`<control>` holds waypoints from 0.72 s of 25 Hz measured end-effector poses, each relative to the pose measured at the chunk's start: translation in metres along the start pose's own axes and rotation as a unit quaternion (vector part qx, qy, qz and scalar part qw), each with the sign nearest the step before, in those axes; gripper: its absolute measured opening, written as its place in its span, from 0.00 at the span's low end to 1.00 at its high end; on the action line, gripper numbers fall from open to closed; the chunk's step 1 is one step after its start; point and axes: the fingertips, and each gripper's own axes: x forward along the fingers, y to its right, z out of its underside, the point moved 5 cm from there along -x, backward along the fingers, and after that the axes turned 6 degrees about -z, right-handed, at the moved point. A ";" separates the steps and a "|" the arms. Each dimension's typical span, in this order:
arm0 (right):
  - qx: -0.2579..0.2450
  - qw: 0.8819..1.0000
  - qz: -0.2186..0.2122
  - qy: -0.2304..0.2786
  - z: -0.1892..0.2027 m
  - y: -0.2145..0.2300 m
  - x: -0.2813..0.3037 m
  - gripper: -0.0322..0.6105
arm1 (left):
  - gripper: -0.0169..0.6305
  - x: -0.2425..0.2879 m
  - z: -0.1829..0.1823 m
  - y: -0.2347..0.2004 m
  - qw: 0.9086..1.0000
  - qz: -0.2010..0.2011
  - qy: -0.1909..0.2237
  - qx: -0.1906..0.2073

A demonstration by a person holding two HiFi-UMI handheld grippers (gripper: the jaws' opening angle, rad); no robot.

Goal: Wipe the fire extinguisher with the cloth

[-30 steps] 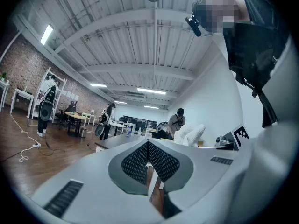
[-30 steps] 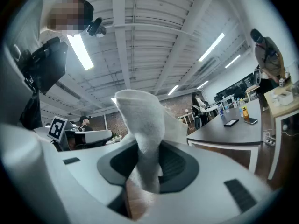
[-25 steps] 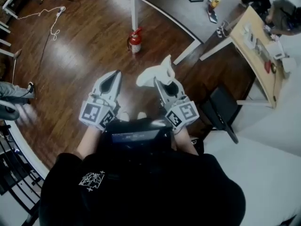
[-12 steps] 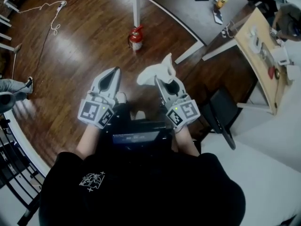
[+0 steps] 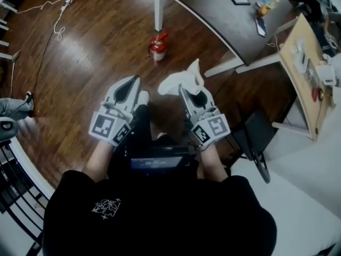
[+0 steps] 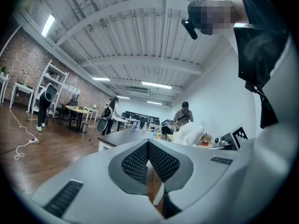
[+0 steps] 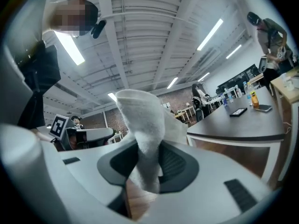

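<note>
Nothing is wiped yet. The red, cylindrical fire extinguisher (image 5: 158,45) stands on the glossy wood floor (image 5: 96,47) beside a white table leg (image 5: 158,9), well apart from both grippers. The right gripper (image 5: 187,91) pinches a soft, fluffy white cloth (image 5: 181,80), bunched upward. The left gripper (image 5: 131,84) has its mesh-textured jaws pressed together on nothing. The approach and the whole wipe remain.

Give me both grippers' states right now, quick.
Left gripper: closed, nothing between the jaws.
Right gripper: closed on the white cloth.
</note>
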 end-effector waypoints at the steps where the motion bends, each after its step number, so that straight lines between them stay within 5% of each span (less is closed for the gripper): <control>1: -0.002 1.000 0.000 -0.001 0.007 0.011 0.013 0.27 | 0.03 0.012 0.006 -0.013 1.000 0.000 0.001 0.000; 7: -0.001 1.000 0.000 0.007 0.076 0.080 0.068 0.27 | 0.03 0.070 0.081 -0.086 1.000 0.010 0.002 0.004; 18: -0.029 1.000 -0.005 -0.007 0.303 0.218 0.148 0.27 | 0.03 0.160 0.307 -0.209 0.999 0.022 0.010 0.033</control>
